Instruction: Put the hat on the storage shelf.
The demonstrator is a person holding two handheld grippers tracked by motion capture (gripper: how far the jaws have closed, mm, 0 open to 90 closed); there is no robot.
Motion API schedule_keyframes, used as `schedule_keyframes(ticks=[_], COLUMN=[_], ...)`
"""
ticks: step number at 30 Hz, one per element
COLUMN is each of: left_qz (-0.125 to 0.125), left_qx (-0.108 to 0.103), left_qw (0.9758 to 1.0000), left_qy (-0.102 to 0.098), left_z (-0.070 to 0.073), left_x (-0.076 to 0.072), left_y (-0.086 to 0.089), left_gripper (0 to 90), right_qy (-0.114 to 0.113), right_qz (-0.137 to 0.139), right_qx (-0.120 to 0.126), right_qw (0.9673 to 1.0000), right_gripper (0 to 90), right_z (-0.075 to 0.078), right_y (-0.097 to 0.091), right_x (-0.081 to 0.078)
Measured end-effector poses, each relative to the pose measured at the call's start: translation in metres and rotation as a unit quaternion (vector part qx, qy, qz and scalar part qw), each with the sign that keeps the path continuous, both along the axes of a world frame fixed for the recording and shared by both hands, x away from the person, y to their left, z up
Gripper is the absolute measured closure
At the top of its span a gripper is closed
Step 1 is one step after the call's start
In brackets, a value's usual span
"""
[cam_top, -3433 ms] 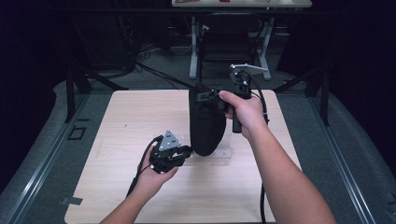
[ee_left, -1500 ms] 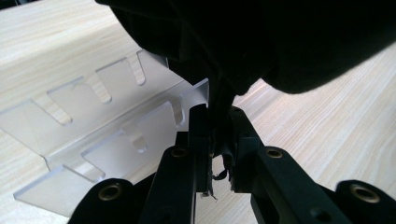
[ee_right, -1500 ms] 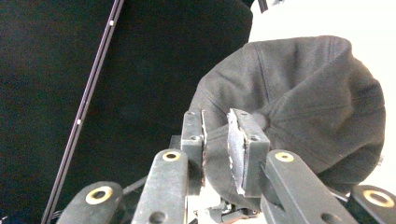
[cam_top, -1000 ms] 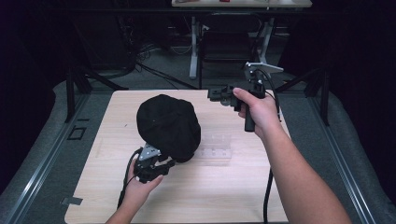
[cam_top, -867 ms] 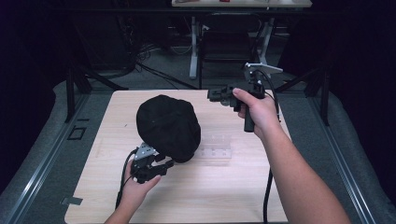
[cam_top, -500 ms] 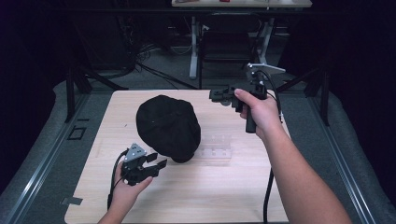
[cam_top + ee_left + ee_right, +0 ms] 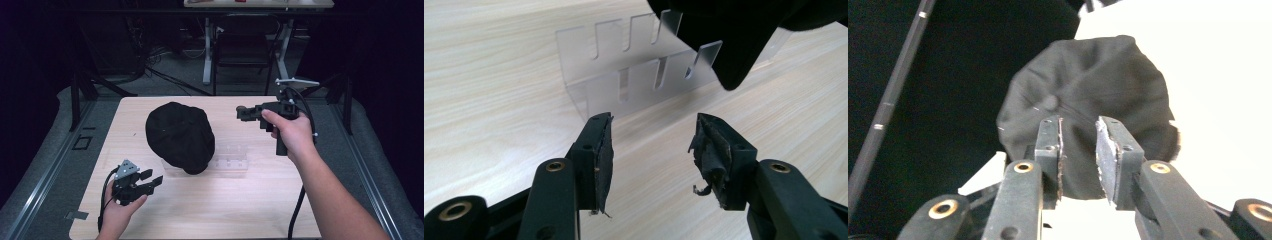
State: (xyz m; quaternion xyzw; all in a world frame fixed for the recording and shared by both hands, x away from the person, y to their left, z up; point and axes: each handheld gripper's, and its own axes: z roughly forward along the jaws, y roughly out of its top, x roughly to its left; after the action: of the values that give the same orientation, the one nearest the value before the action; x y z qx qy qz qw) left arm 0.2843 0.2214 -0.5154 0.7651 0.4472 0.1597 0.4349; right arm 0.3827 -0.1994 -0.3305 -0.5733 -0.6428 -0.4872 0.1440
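A black cap (image 7: 180, 136) lies crown up in the middle of the wooden table (image 7: 240, 210), draped over one end of a clear slotted acrylic rack (image 7: 231, 159). My left gripper (image 7: 152, 178) is low at the front left, a short way from the cap, open and empty. In the left gripper view the gripper (image 7: 651, 150) faces the rack (image 7: 624, 75), with the cap's edge (image 7: 744, 35) hanging over its right end. My right gripper (image 7: 241, 114) hovers right of the cap, pointing at it. In the right gripper view the gripper (image 7: 1079, 130) is slightly open, empty, with the cap (image 7: 1098, 75) beyond.
Beyond the table's far edge stand a chair (image 7: 242, 47) and desk legs on a dark floor with cables. Grey mats (image 7: 50, 165) flank the table. A cable (image 7: 295, 215) trails from the right gripper along the forearm.
The cap, earlier hanging from the right gripper, now rests on the rack. My left gripper has drawn back from the cap's near edge toward the front left, open. The right gripper barely moved.
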Motion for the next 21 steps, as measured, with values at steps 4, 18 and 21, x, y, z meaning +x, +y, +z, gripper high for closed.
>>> schedule_keyframes(ticks=[4,18,21], left_qz=[0.014,0.013,0.016], left_qx=[-0.01,0.0,-0.005], left_qw=[0.9998,0.9999,0.9999], left_qy=[-0.005,0.001,0.001], left_z=[-0.006,-0.029,-0.033], left_x=[-0.005,-0.011,-0.011], left_y=[0.006,0.016,0.014], left_gripper=[50.1,50.1,50.0], right_qy=[-0.006,-0.048,-0.061], right_qz=[-0.01,-0.025,-0.023], right_qx=[-0.017,-0.071,-0.077], right_qw=[0.9998,0.996,0.9949], right_gripper=[70.0,66.2,64.1], right_z=[-0.011,-0.061,-0.073], right_y=[-0.01,-0.035,-0.037], right_x=[-0.011,-0.047,-0.056])
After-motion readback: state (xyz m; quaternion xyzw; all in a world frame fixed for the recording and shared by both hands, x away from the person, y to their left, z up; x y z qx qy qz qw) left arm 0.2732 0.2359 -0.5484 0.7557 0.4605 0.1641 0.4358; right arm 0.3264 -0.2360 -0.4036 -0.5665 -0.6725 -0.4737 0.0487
